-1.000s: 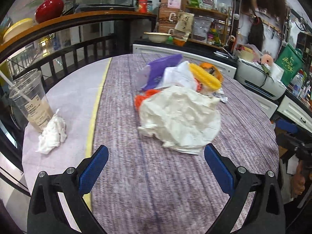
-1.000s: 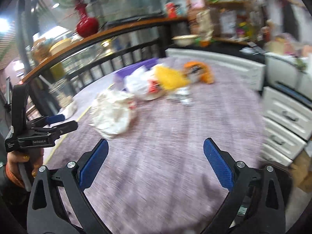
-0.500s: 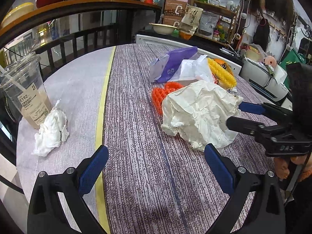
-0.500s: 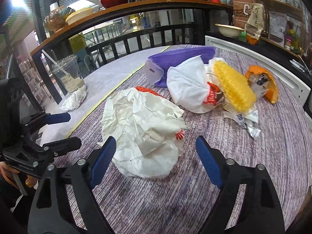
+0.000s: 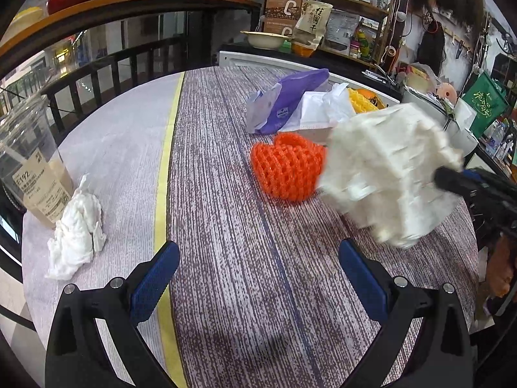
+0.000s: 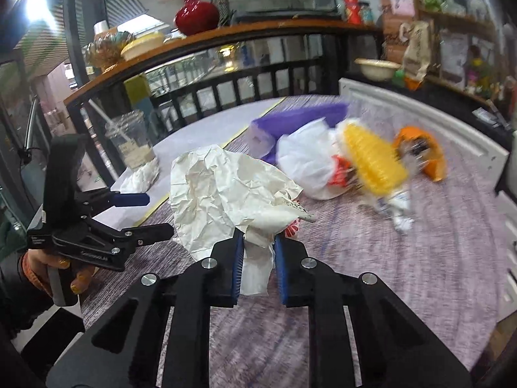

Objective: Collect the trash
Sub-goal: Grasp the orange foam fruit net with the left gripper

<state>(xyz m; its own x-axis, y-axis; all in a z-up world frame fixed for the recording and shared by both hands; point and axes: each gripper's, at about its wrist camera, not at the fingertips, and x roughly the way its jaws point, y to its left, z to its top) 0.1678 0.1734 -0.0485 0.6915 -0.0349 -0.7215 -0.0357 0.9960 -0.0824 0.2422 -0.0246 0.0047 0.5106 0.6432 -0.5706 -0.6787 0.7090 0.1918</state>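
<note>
My right gripper [image 6: 258, 258] is shut on a big crumpled white paper [image 6: 223, 190] and holds it just above the table; the paper shows blurred at the right of the left wrist view [image 5: 387, 174]. My left gripper [image 5: 258, 284] is open and empty over the purple striped tablecloth [image 5: 245, 258]. An orange foam net [image 5: 287, 171] lies ahead of it. A crumpled white tissue [image 5: 76, 232] lies at the left beside a plastic cup [image 5: 29, 165]. A purple bag [image 5: 290, 97], a white plastic bag [image 6: 307, 165], a yellow foam net [image 6: 371, 158] and an orange wrapper [image 6: 429, 155] lie further back.
A black railing with a wooden top [image 5: 129, 9] runs behind the round table. A red vase [image 6: 195, 13] stands on it. A white cabinet [image 6: 420, 113] and cluttered shelves [image 5: 339, 16] are at the back right. The table's edge is close at the left [image 5: 29, 258].
My right gripper has closed on the crumpled white paper and lifted it off the table to the right, uncovering the orange foam net. My left gripper stays open in about the same place.
</note>
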